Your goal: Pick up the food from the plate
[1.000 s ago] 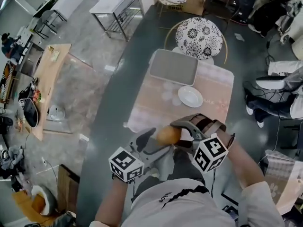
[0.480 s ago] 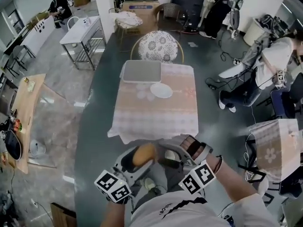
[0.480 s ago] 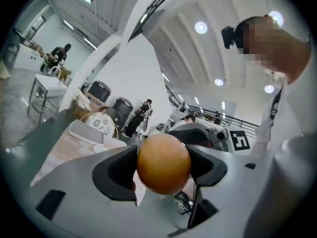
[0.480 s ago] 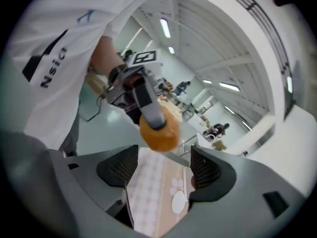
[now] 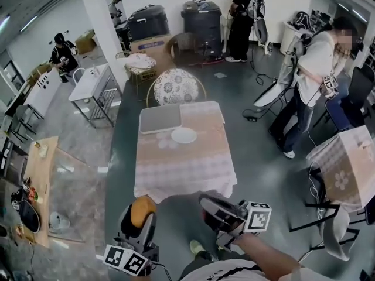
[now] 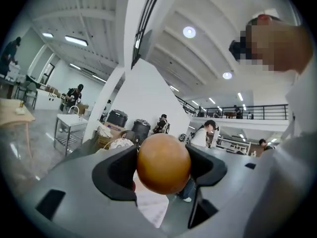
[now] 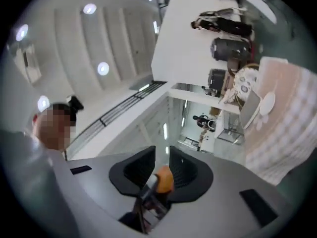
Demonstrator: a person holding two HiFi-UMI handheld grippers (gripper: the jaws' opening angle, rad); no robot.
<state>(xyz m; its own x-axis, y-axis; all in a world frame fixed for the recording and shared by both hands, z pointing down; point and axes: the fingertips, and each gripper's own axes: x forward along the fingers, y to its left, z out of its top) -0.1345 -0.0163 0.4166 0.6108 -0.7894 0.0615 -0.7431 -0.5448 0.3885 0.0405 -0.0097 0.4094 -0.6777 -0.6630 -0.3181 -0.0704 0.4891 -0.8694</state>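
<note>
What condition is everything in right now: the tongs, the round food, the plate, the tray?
left tongs: clamped on the round food.
round food: held up, off the plate.
right tongs: closing, gap narrow, nothing clearly gripped.
plate: bare, on the table.
tray: bare, beside the plate.

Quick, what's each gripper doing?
Left gripper: closed on the round orange-brown food.
Right gripper: closing, nearly shut; cannot tell whether it grips the small orange bit showing there.
</note>
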